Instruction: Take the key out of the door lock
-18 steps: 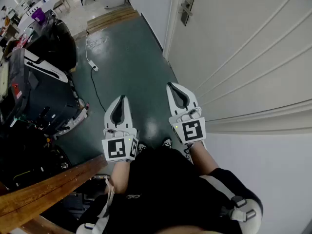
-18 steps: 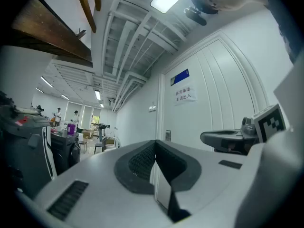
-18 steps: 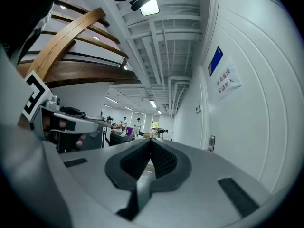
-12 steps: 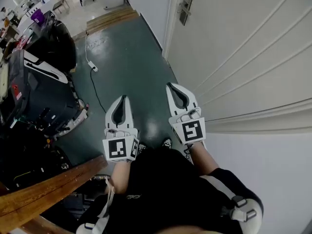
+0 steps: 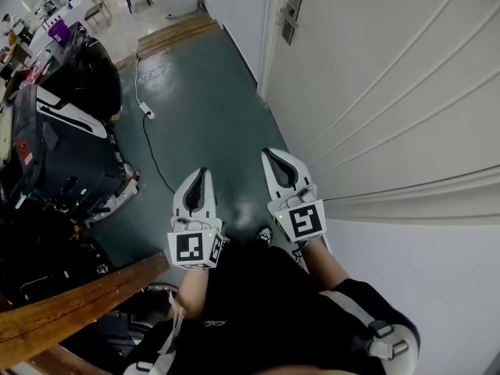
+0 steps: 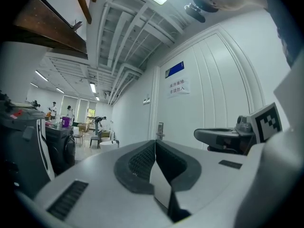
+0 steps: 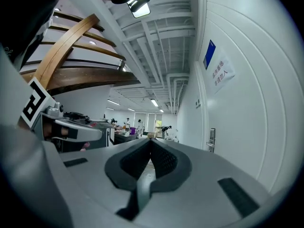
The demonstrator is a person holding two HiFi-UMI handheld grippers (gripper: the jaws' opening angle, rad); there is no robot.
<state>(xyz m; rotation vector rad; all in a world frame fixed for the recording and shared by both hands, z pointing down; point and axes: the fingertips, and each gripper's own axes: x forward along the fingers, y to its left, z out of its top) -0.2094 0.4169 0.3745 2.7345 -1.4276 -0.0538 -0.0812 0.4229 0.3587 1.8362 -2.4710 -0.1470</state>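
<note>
The white door [image 5: 391, 92] fills the right of the head view. Its metal lock plate with a lever handle [image 5: 291, 10] sits far ahead at the top; the same lock plate [image 6: 160, 131] [image 7: 211, 139] is small in both gripper views. The key is too small to make out. My left gripper [image 5: 202, 170] and right gripper [image 5: 264, 153] are held side by side over the green floor, pointing level toward the lock and well short of it. In their own views the left gripper [image 6: 155, 141] and right gripper [image 7: 151, 140] have their jaws together with nothing between them.
A large black machine [image 5: 55, 131] stands at the left. A white power strip with a black cable [image 5: 146, 109] lies on the green floor [image 5: 211, 92]. A wooden rail [image 5: 78, 303] crosses the lower left. People stand in the far room [image 6: 53, 109].
Both grippers sit a little lower in the head view than before, and the lock plate has shifted slightly left. The jaws stay together.
</note>
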